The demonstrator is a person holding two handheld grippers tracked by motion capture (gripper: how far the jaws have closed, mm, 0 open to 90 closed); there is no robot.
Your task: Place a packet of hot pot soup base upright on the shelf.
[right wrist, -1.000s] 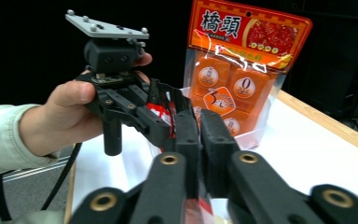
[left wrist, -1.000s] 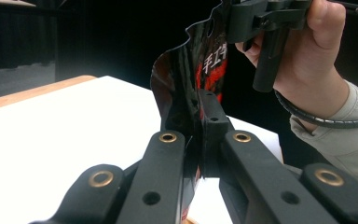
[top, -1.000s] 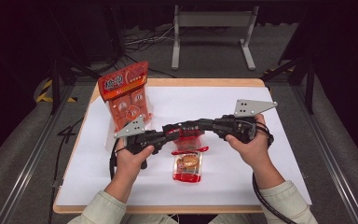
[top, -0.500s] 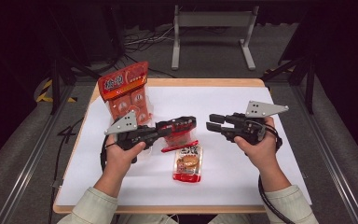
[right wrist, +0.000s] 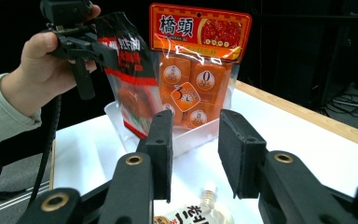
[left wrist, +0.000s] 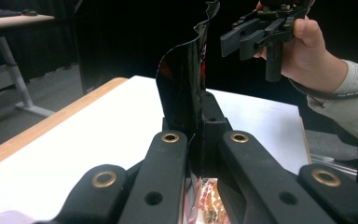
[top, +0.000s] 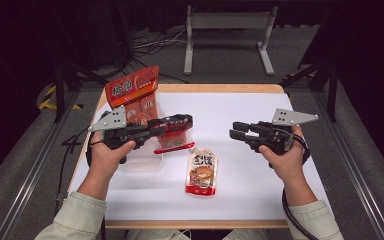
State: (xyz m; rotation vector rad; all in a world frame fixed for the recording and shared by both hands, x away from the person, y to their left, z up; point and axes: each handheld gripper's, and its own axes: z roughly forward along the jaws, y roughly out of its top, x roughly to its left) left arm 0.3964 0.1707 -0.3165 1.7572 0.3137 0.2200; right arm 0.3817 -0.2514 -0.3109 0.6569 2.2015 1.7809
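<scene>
My left gripper (top: 182, 122) is shut on a red sauce pouch (top: 172, 140) and holds it above the clear plastic tub (top: 140, 162). In the left gripper view the pouch (left wrist: 186, 88) stands edge-on between the closed jaws (left wrist: 200, 126). My right gripper (top: 237, 131) hovers over the white table at the right; its jaws have just been opening and nothing is between them (right wrist: 193, 149). A second pouch (top: 202, 172) with a white top lies flat on the table between the hands. A tall orange snack bag (right wrist: 193, 60) stands upright in the tub (right wrist: 186, 135).
The white tabletop (top: 240, 105) has a wooden rim and bare room at the right and back. Black floor, cables and a metal stand (top: 227, 40) lie beyond the far edge. A cable trails from each gripper.
The grippers were together at the red pouch in the middle. The right one let go and drew back to the right. The left one carried the pouch left and upward, over the tub.
</scene>
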